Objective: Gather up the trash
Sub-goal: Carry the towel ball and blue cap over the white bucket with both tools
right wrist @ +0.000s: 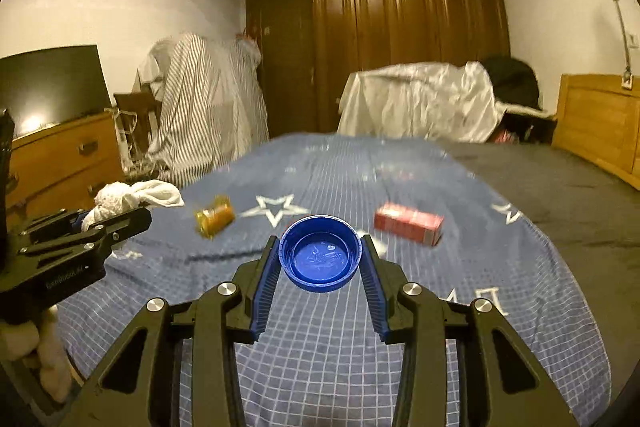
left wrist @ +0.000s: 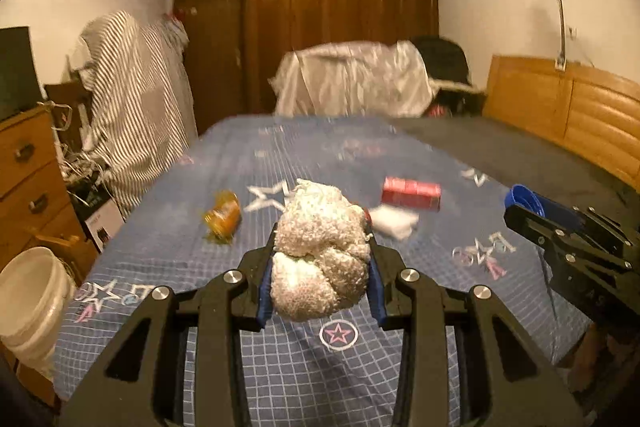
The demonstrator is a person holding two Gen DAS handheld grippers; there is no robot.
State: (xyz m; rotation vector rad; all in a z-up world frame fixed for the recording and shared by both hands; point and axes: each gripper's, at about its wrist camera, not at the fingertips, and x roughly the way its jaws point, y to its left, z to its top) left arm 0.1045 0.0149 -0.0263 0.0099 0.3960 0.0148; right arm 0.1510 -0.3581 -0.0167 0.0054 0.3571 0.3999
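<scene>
Left of the red box (left wrist: pixel 411 193) lying on the bed (left wrist: pixel 280 367), an orange bottle (left wrist: pixel 223 217) is left uncollected. Nearer than the box, a crumpled white wad (left wrist: pixel 320 259) is pinched by the left gripper (left wrist: pixel 320 281), lifted clear for disposal. Right of it, a blue cap (right wrist: pixel 320 253) is clamped by the right gripper (right wrist: pixel 320 269), likewise raised.

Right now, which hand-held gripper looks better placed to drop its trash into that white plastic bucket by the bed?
Left, probably. The left hand-held gripper clamps a crumpled white fluffy cloth, and the white plastic bucket sits on its side. The right hand-held gripper, clamping a round blue plastic lid, is farther across.
</scene>
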